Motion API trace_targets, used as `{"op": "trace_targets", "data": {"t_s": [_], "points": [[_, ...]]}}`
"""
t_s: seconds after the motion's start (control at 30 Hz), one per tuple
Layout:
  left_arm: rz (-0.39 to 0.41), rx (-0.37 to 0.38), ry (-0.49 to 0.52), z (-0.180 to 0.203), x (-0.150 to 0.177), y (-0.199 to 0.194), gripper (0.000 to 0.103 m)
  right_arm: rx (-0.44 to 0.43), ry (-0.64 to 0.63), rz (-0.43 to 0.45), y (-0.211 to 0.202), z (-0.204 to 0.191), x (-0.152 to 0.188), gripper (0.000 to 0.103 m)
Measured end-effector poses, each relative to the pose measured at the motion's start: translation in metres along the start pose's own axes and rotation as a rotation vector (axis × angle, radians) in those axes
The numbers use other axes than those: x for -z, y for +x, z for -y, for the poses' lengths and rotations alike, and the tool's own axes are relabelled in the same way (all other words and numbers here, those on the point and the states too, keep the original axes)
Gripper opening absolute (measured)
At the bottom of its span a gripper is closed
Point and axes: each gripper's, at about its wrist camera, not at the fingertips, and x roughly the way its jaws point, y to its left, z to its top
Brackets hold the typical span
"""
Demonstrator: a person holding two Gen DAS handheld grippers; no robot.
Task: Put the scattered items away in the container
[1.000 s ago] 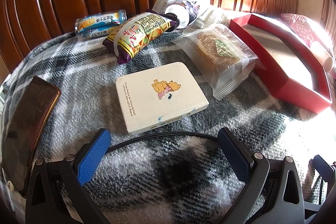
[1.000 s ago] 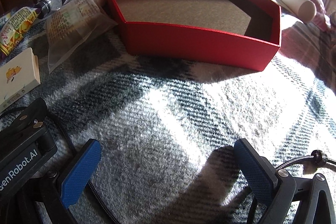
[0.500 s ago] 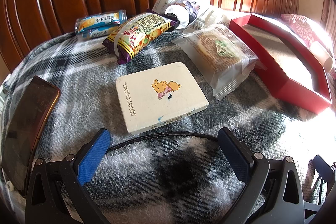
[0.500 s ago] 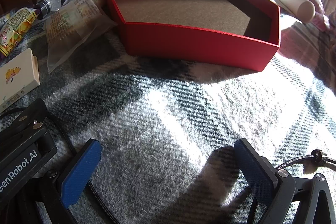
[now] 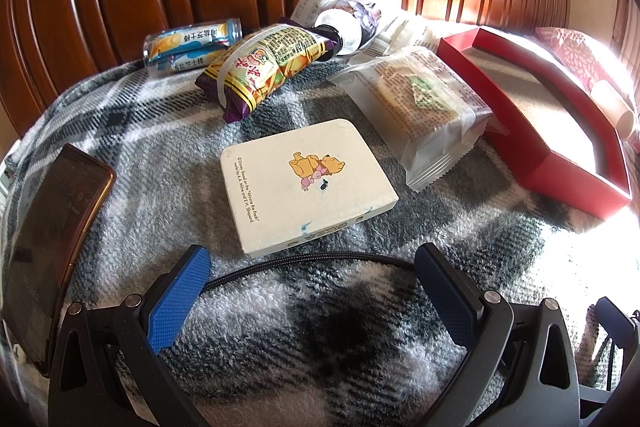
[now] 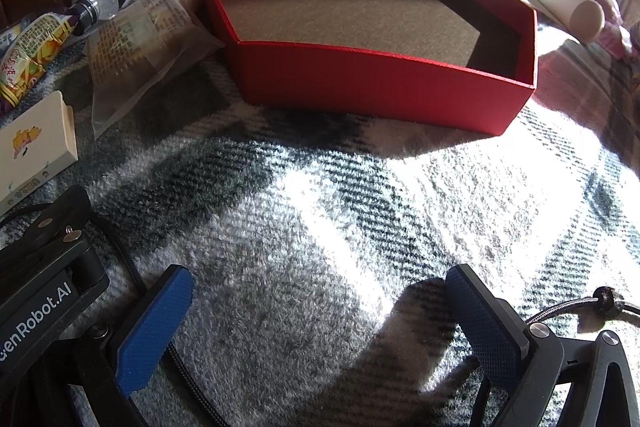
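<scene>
My left gripper sits with jaws wide and empty, just near of the cream rounded-rectangle Pooh-print box on the grey plaid fleece blanket. Long axis runs near-left to far-right; port edge faces me. Risks: a black braided cable lies across my approach and could snag; the soft fleece may tip it. My right gripper is also wide and empty, near the empty red hexagonal cardboard tray at far right.

harsh sunlight from right, blown-out glare, deep shadows, fisheye-warped edges
</scene>
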Motion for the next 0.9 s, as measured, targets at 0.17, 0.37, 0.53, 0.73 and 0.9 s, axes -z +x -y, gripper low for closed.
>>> {"op": "trace_targets", "data": {"t_s": [0.17, 0.37, 0.53, 0.73, 0.9], "points": [[0.000, 0.000, 0.000, 0.000, 0.000, 0.000, 0.103, 0.002, 0.007, 0.008, 0.000, 0.000, 0.001, 0.103], [0.000, -0.001, 0.000, 0.000, 0.000, 0.000, 0.103, 0.006, 0.012, 0.016, 0.001, -0.001, 0.002, 0.103], [0.001, -0.001, 0.000, 0.000, 0.000, 0.000, 0.103, -0.017, -0.006, 0.035, -0.002, 0.001, 0.006, 0.103], [0.000, -0.005, 0.003, -0.001, -0.001, 0.000, 0.103, -0.038, -0.007, 0.078, -0.002, 0.003, 0.011, 0.103], [0.001, -0.006, 0.003, -0.001, -0.001, 0.000, 0.103, -0.053, 0.004, 0.076, -0.002, 0.006, 0.012, 0.103]]}}
